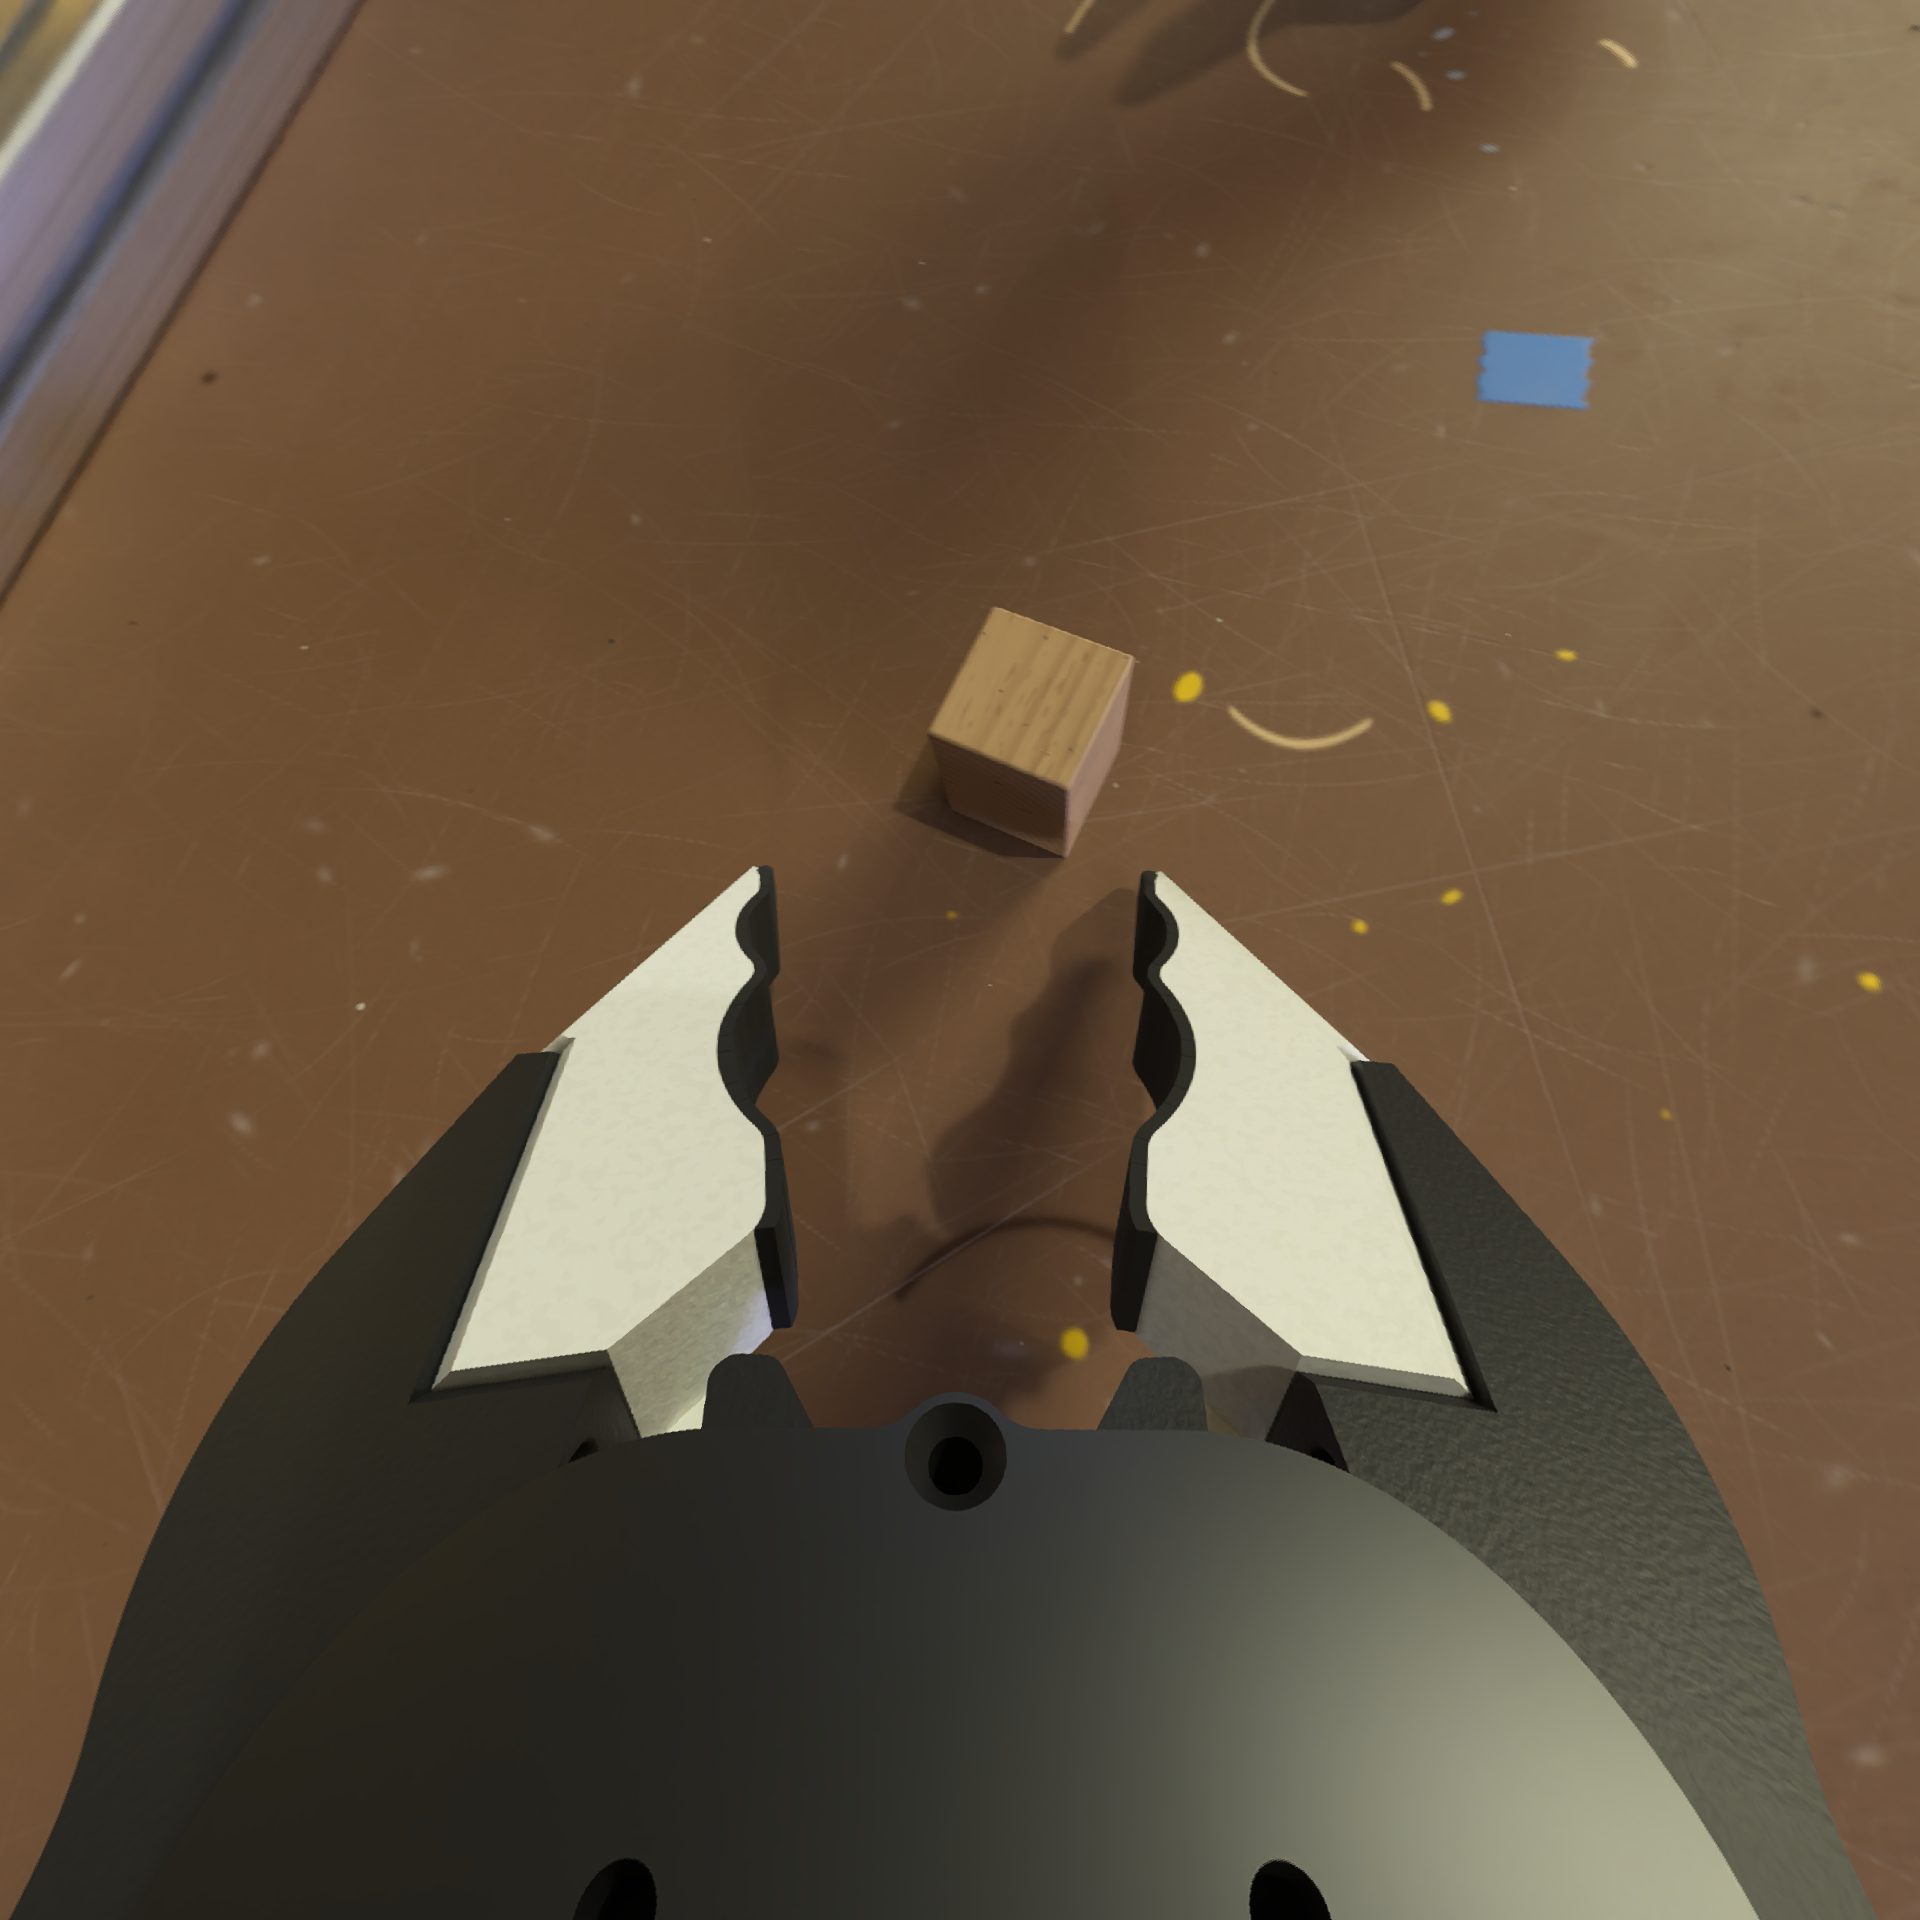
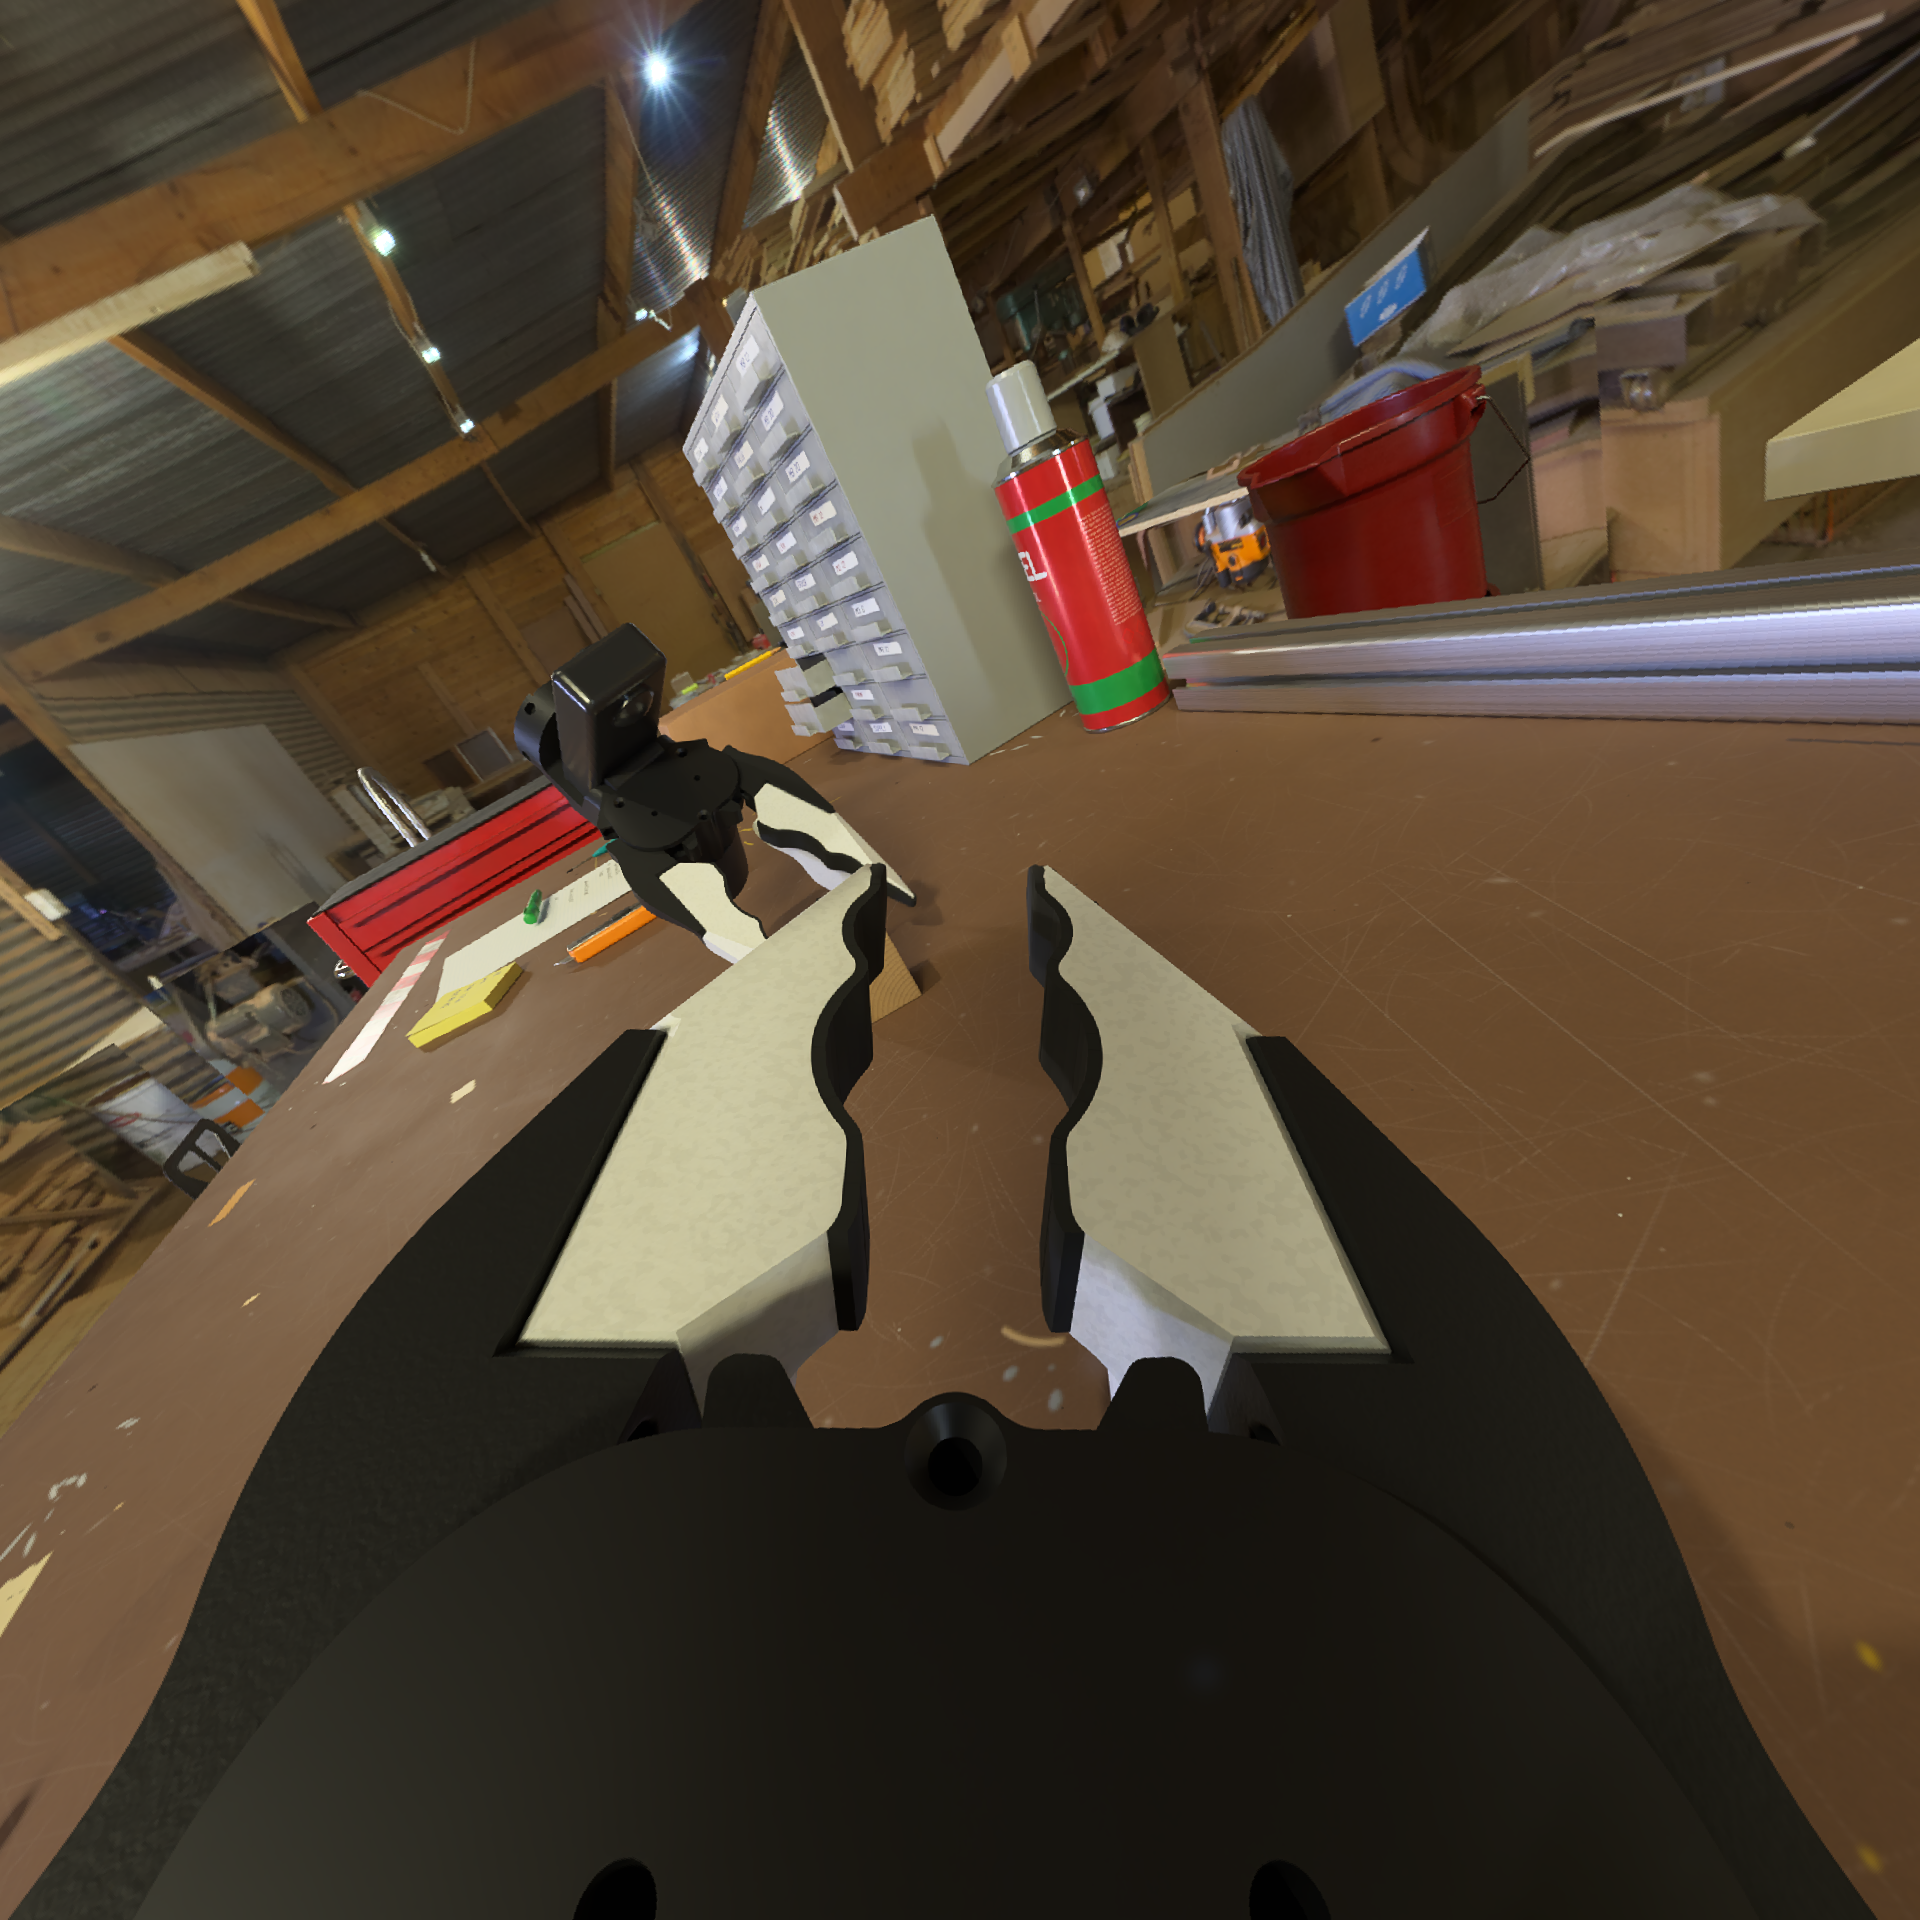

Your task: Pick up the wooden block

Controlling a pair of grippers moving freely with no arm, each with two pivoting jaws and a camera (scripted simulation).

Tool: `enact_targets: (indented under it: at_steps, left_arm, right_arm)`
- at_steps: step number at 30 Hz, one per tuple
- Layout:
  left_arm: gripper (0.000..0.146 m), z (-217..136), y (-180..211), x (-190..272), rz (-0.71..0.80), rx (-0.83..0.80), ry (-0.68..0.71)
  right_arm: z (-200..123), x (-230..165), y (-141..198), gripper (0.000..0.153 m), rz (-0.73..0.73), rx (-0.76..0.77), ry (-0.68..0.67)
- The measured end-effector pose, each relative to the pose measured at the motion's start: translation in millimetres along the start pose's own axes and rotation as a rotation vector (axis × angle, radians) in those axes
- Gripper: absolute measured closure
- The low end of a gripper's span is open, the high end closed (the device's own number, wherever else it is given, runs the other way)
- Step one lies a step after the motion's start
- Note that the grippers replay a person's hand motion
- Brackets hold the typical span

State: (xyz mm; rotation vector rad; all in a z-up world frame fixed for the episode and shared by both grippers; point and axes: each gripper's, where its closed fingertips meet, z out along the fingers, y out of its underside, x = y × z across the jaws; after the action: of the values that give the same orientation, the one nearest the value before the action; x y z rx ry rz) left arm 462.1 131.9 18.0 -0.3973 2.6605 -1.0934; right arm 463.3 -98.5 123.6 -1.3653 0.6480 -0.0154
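Observation:
A small light wooden block (image 1: pixel 1029 727) sits on the brown scratched table (image 1: pixel 520 623), just ahead of my left gripper (image 1: pixel 954 875), a little right of its centre line. The left gripper is open and empty, tilted down at the table. In the right wrist view my right gripper (image 2: pixel 956 873) is open and empty, low over the table. Only a corner of the block (image 2: pixel 900 982) shows there, behind the right gripper's left finger (image 2: pixel 748 1091). The left gripper (image 2: pixel 810 904) also shows there, hovering just beyond the block with its fingers spread.
A blue tape patch (image 1: pixel 1536 369) lies far right. A grey drawer cabinet (image 2: pixel 862 499), a red spray can (image 2: pixel 1081 561), a red bucket (image 2: pixel 1371 499) and metal rails (image 2: pixel 1558 644) stand at the table's far side. A yellow notepad (image 2: pixel 468 1003) and an orange pencil (image 2: pixel 608 930) lie left.

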Motion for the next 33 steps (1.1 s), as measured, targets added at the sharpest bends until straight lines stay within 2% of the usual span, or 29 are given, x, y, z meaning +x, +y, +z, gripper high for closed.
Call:
enact_targets:
  at_steps: [4, 17, 33]
  left_arm:
    - [0.093, 0, 1, 7, 0.008, -0.006, 0.047]
    - [0.107, -3, 2, 13, 0.038, 0.001, 0.085]
    - [0.095, -12, 3, -6, 0.011, 0.006, -0.002]
  right_arm:
    - [0, 0, 0, 0.126, 0.000, -0.001, 0.001]
    - [1, -2, 0, 0.126, -0.005, -0.002, -0.005]
    - [2, -2, 1, 0.126, -0.005, -0.004, -0.005]
